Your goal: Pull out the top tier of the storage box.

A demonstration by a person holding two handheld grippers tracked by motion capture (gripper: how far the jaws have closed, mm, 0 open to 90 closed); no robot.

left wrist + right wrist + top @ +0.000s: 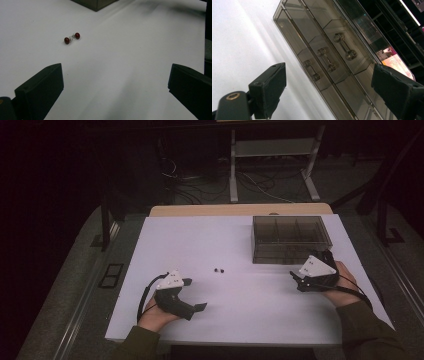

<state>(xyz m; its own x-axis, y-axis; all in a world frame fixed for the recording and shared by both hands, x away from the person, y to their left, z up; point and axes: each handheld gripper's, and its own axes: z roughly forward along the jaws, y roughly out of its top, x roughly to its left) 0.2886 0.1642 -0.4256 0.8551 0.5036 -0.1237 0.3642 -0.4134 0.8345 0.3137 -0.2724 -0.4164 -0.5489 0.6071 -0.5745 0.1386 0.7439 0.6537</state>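
At bench centre, at eleven o'clock from the wide-open left hand-held gripper [115,87], the earrings [72,38] should be straddled squarely before closing, the right hand-held gripper [329,85] waiting open at the box [332,50].

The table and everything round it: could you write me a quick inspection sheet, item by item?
Surface: white table top, bare and clean.
Job's things: small red-ended piece lying mid-table; smoky clear drawer box at far right, shut.
Clutter: nothing seen.
Grippers: left gripper open, facing the piece; right gripper open, facing the box's drawer handles.
Cables: black lead trailing from left gripper; floor wires behind the table.
Surroundings: dark room, metal stand legs.
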